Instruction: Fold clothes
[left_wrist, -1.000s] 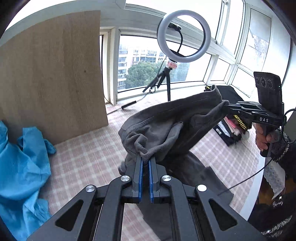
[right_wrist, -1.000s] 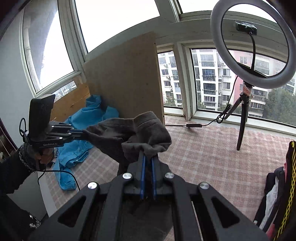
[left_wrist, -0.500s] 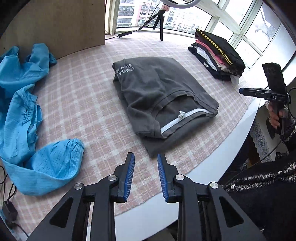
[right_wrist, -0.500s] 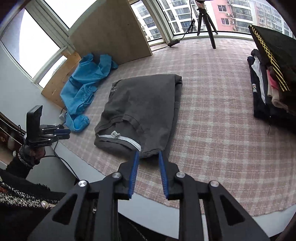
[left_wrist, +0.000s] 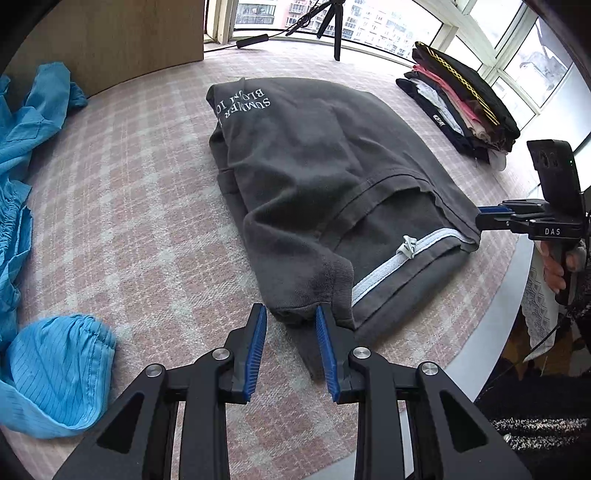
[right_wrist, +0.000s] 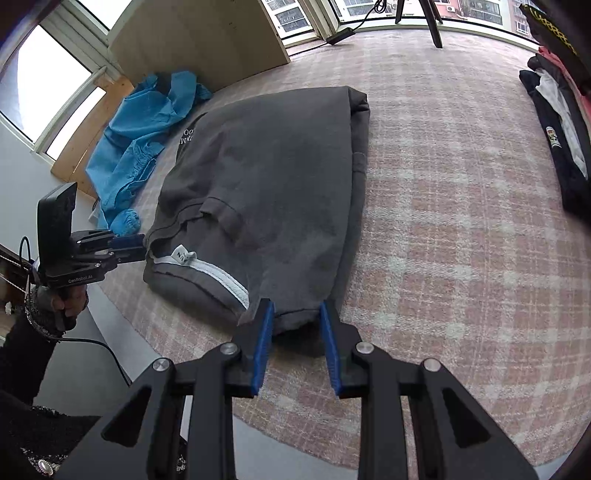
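Note:
A dark grey garment (left_wrist: 314, 173) with white lettering lies folded on the pink checked tablecloth (left_wrist: 140, 221). A white zip band runs along its near edge. My left gripper (left_wrist: 290, 321) points down at the garment's near left corner. Its jaws are closing, the corner lies between the blue pads and they do not press on it. My right gripper (right_wrist: 297, 314) stands open around the near right corner of the grey garment (right_wrist: 280, 177). Each gripper also shows in the other's view, the right gripper (left_wrist: 484, 218) and the left gripper (right_wrist: 129, 243) both at the garment's edge.
A crumpled blue garment (left_wrist: 33, 229) lies at the left, with a wooden board (left_wrist: 110, 40) behind it. A stack of folded clothes (left_wrist: 461, 96) sits at the far right. Tripod legs (left_wrist: 332, 22) stand by the window. The round table edge (left_wrist: 491, 325) runs close in front.
A second ago both grippers held the grey garment up in the air, shut on it. It now lies folded on the table, both jaws have let go and both grippers have come down to its near corners.

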